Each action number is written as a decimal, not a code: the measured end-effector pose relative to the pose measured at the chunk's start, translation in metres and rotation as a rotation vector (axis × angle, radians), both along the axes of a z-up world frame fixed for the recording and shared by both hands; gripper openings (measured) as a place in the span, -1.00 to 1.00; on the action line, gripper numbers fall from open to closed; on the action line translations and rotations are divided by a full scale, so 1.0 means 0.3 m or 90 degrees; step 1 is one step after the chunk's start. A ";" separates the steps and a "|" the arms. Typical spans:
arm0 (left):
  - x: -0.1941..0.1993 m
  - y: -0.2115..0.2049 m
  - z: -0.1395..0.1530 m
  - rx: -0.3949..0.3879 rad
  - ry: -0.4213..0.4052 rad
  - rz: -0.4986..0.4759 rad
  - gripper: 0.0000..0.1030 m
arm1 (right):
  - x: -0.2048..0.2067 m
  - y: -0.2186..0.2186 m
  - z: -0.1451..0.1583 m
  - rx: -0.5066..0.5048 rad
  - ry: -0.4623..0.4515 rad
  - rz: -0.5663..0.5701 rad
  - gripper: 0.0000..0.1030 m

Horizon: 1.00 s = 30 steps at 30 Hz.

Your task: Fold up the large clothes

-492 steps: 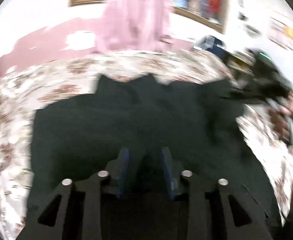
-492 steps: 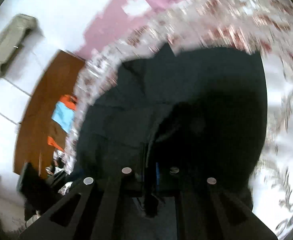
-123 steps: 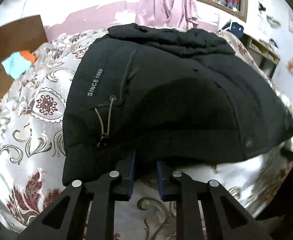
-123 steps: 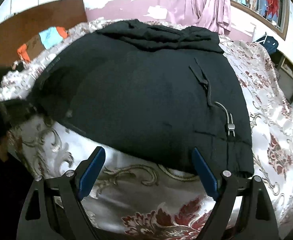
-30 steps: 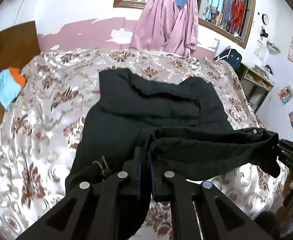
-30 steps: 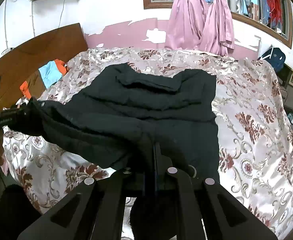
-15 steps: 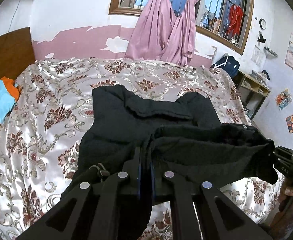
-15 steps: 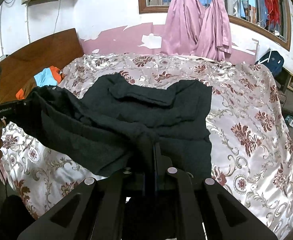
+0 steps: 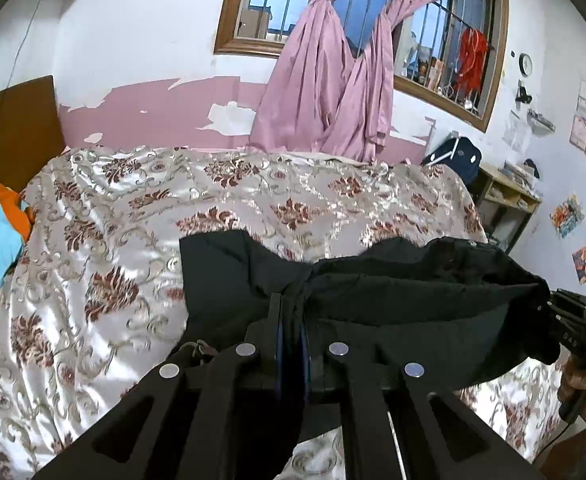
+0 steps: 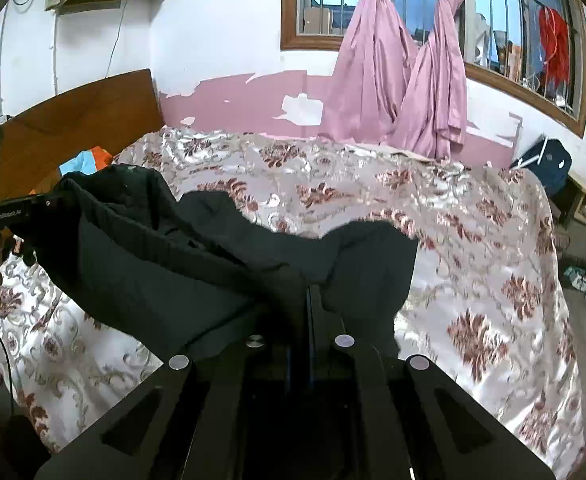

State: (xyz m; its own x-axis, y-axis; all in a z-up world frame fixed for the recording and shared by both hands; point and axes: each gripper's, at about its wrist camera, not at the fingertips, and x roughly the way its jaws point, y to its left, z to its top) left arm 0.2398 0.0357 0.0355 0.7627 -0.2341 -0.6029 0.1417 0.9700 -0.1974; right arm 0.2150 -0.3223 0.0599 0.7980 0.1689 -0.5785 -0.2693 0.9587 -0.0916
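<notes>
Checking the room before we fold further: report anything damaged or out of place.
The pink paint on the wall behind the bed is peeling in ragged white patches. Otherwise, only the black jacket is lifted, clamped by both grippers.

Both wrist views face bed [image 9: 133, 208], overlapping.

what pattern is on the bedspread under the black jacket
Shiny cream bedspread with dark red floral medallions and scrollwork, clearest in the right wrist view.
</notes>
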 end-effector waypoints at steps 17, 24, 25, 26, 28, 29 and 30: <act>0.293 -0.017 -0.062 0.013 0.025 0.009 -0.87 | 0.284 0.046 0.022 -0.031 0.010 -0.004 -0.91; 0.294 -0.019 -0.062 0.014 0.023 0.007 -0.87 | 0.305 0.036 0.014 -0.018 0.014 -0.008 -0.91; 0.290 -0.015 -0.059 0.013 0.022 0.007 -0.87 | 0.303 0.038 0.016 -0.017 0.012 -0.007 -0.91; 0.285 -0.014 -0.056 0.013 0.020 0.008 -0.87 | 0.303 0.038 0.018 -0.017 0.010 -0.006 -0.91; 0.271 -0.007 -0.048 0.014 0.015 0.008 -0.87 | 0.294 0.042 0.023 -0.018 0.007 -0.003 -0.91; 0.263 -0.006 -0.043 0.012 0.012 0.009 -0.87 | 0.292 0.039 0.027 -0.017 0.005 -0.002 -0.91; 0.256 -0.001 -0.038 0.011 0.010 0.009 -0.87 | 0.287 0.040 0.031 -0.016 0.003 -0.001 -0.91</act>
State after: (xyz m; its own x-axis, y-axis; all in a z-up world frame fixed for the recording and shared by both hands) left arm 0.3165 0.0354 0.0241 0.7561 -0.2133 -0.6187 0.1253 0.9751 -0.1829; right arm 0.3011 -0.3104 0.0692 0.7955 0.1526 -0.5865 -0.2679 0.9566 -0.1144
